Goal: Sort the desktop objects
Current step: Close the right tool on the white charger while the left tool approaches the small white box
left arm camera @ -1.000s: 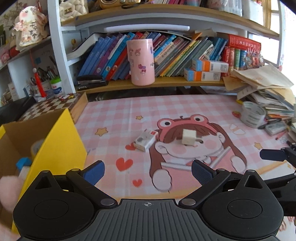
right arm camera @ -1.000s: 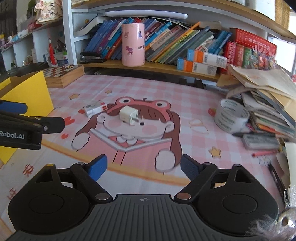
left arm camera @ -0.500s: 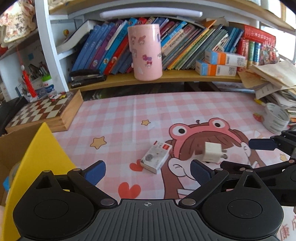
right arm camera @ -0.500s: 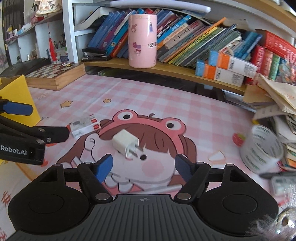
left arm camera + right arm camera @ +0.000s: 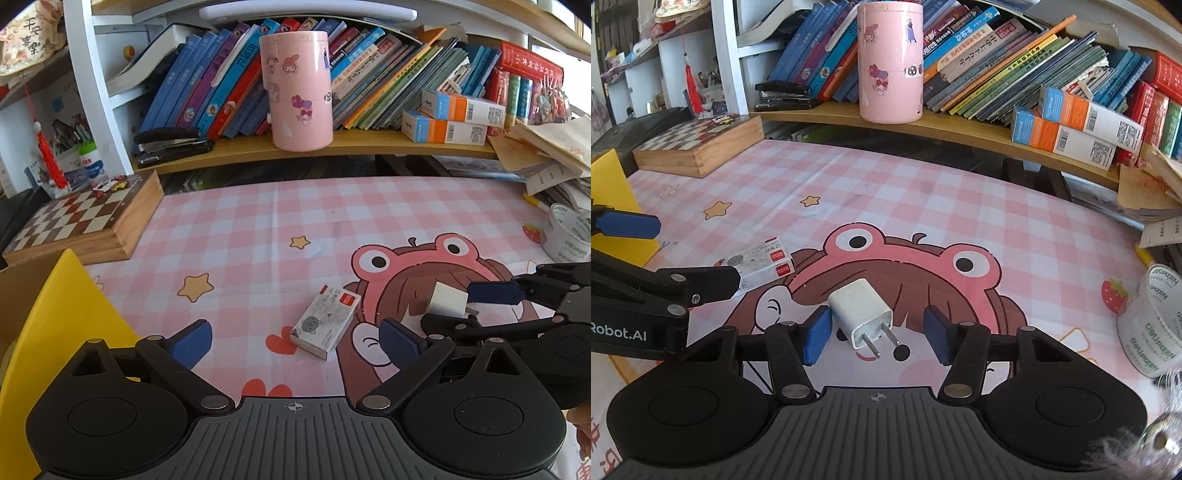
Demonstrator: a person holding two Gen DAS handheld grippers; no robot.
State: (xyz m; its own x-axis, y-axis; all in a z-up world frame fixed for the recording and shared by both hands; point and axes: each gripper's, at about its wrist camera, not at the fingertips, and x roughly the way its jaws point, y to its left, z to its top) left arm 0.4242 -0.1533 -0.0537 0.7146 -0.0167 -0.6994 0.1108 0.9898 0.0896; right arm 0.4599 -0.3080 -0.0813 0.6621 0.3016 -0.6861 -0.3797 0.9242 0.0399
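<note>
A white plug charger (image 5: pixel 860 312) lies on the pink checked mat, prongs toward me. My right gripper (image 5: pixel 875 338) is open with the charger between its blue pads; the left pad (image 5: pixel 816 339) touches or nearly touches it, the right pad stands apart. The charger (image 5: pixel 448 301) shows in the left wrist view beside a right gripper pad. A small white and red box (image 5: pixel 325 326) lies on the mat just ahead of my open, empty left gripper (image 5: pixel 295 339). It also shows in the right wrist view (image 5: pixel 762 260).
A yellow cardboard box (image 5: pixel 70 332) stands at the left. A wooden chessboard box (image 5: pixel 85 221) lies behind it. A tape roll (image 5: pixel 1154 332) sits at the right by piled papers. A pink cylinder (image 5: pixel 299 88) stands on the book shelf behind.
Both grippers have moved forward and lower. The right gripper has come around the charger with its jaws narrower. The small box is closer to the left gripper.
</note>
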